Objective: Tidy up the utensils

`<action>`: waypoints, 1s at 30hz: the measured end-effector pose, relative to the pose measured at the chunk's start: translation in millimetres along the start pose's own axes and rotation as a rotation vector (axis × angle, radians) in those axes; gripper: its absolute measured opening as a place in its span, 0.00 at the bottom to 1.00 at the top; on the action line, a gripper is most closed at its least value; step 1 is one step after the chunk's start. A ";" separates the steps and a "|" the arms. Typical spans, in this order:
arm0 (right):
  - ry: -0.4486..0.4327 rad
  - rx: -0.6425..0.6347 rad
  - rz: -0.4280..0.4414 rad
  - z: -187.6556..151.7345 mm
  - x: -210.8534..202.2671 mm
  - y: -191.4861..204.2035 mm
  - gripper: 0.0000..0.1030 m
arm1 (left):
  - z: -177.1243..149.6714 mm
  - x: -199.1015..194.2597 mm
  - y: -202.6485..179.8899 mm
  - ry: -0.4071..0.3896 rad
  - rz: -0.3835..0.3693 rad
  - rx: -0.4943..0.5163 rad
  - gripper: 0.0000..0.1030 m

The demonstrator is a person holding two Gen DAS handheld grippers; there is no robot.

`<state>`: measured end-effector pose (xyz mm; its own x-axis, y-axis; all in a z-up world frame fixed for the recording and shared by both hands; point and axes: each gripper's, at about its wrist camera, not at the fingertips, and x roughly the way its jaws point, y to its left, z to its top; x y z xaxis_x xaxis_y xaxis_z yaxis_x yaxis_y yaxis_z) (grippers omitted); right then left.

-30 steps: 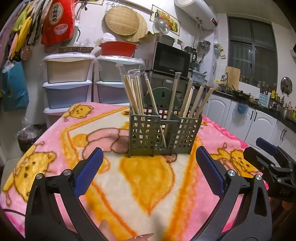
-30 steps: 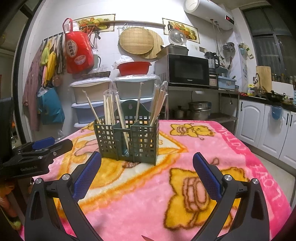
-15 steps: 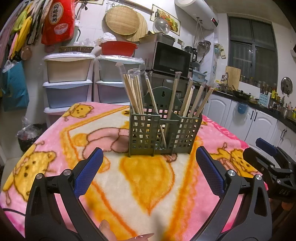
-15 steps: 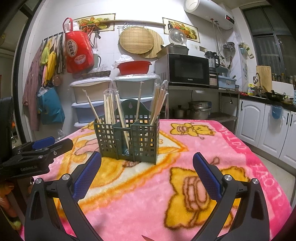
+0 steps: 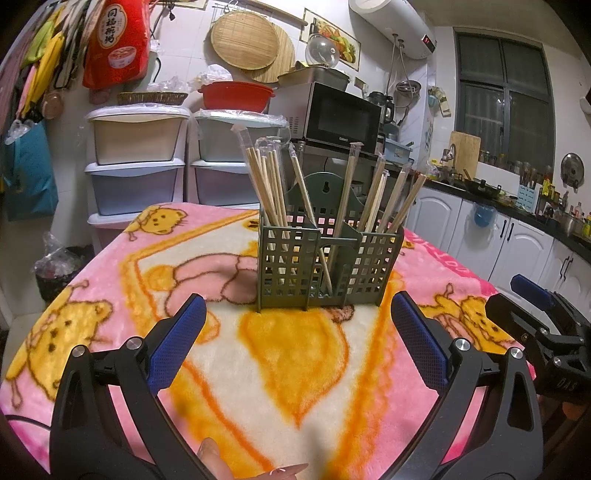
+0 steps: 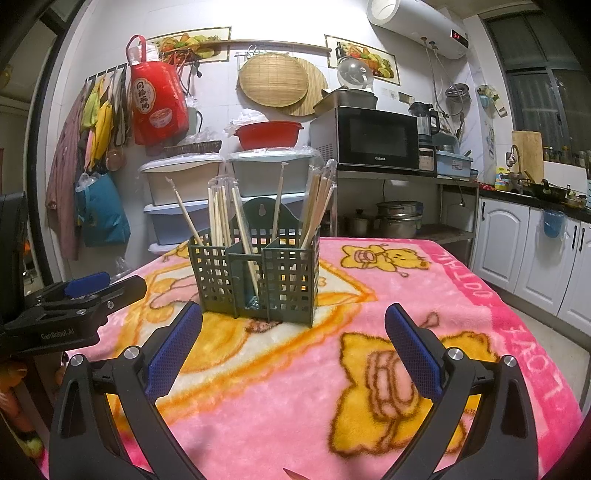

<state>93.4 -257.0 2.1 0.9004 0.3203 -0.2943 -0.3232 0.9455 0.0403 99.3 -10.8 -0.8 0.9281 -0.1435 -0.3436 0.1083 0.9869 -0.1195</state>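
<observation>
Ahead of the left gripper point(image 5: 295, 314), centred between its spread blue-padded fingers point(image 5: 173, 349), a green slotted utensil holder point(image 5: 327, 266) stands upright on the pink cartoon blanket point(image 5: 295, 369). Wrapped chopsticks point(image 5: 269, 192) lean out of its compartments, one pair slanting across the middle one. Both grippers are released and grasp nothing.

The left wrist view alone shows a fingertip with a painted nail point(image 5: 284, 470) low between the fingers, and the right gripper point(image 5: 546, 332) off to its right, seen from the side at the table edge. The right wrist view places the holder point(image 6: 255, 277) ahead and to the left of the right gripper point(image 6: 293, 321), whose fingers point(image 6: 413, 354) are likewise wide apart. It also shows the left gripper point(image 6: 70, 306) at its far left (the body reads "GenRobot.AI"), plus steel pots point(image 6: 397, 221) on a shelf under the microwave point(image 6: 369, 140), which the other view does not show clearly.

The microwave carries a small brand name (it looks like "Galanz"). A red bag point(image 6: 159, 96) hanging on the wall bears large Chinese characters, too distorted for me to read with confidence. The water heater point(image 6: 417, 26) shows a red digital display. Pink lettering runs along the blanket's right border point(image 6: 517, 332), hard to make out in full.

Both grippers hover low over the near part of the blanket, pointing roughly level toward the holder and well apart from it.
</observation>
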 end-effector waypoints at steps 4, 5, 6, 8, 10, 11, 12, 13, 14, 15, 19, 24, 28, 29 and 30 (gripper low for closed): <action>0.000 0.001 -0.001 -0.3 0.6 0.1 0.94 | -0.2 0.0 0.2 0.001 -0.001 -0.001 0.90; -0.002 0.002 -0.001 -0.4 0.5 0.0 0.94 | -0.2 0.0 0.2 0.002 -0.001 -0.002 0.90; -0.003 0.002 -0.001 -0.1 0.1 0.2 0.94 | -0.2 0.0 0.2 0.002 0.000 -0.001 0.90; -0.002 0.003 -0.003 -0.5 0.4 0.3 0.94 | -1.1 -0.5 0.4 0.000 0.001 -0.005 0.90; -0.001 0.002 -0.002 -0.3 0.2 0.1 0.94 | -1.8 -0.9 1.2 0.000 -0.005 -0.015 0.90; -0.002 0.002 -0.003 -0.3 0.1 0.2 0.94 | -1.9 -0.3 2.4 0.001 -0.004 -0.017 0.90; -0.002 0.002 -0.004 -0.5 0.2 0.4 0.94 | -2.5 0.0 2.5 0.004 -0.001 -0.018 0.90; -0.002 0.001 -0.002 -0.3 0.1 0.0 0.94 | -1.4 1.5 3.7 0.008 -0.001 -0.021 0.90; -0.002 0.001 -0.002 -0.3 0.1 0.0 0.94 | -1.6 2.2 3.7 0.011 0.003 -0.022 0.90; -0.003 0.001 -0.003 -0.2 0.0 -0.1 0.94 | -1.9 2.2 3.4 0.011 0.010 -0.020 0.90; -0.002 0.002 -0.004 -0.6 0.2 -0.3 0.94 | -1.0 2.9 2.8 0.015 0.019 -0.021 0.90; 0.003 0.009 -0.010 1.3 0.4 -3.5 0.94 | -1.9 6.2 3.0 0.033 0.040 -0.015 0.90; 0.025 0.030 -0.016 4.3 3.0 -11.0 0.94 | -0.5 9.6 7.8 0.063 0.052 -0.038 0.90; 0.042 0.041 -0.026 5.8 5.3 -16.1 0.94 | 1.2 12.7 11.1 0.092 0.068 -0.050 0.90; 0.063 0.051 -0.045 7.9 8.8 -22.8 0.94 | 3.1 15.5 15.2 0.113 0.079 -0.062 0.90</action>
<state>111.0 -275.2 6.1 0.8931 0.2745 -0.3565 -0.2660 0.9612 0.0738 116.4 2.2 -5.1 0.8865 -0.0759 -0.4565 0.0107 0.9896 -0.1438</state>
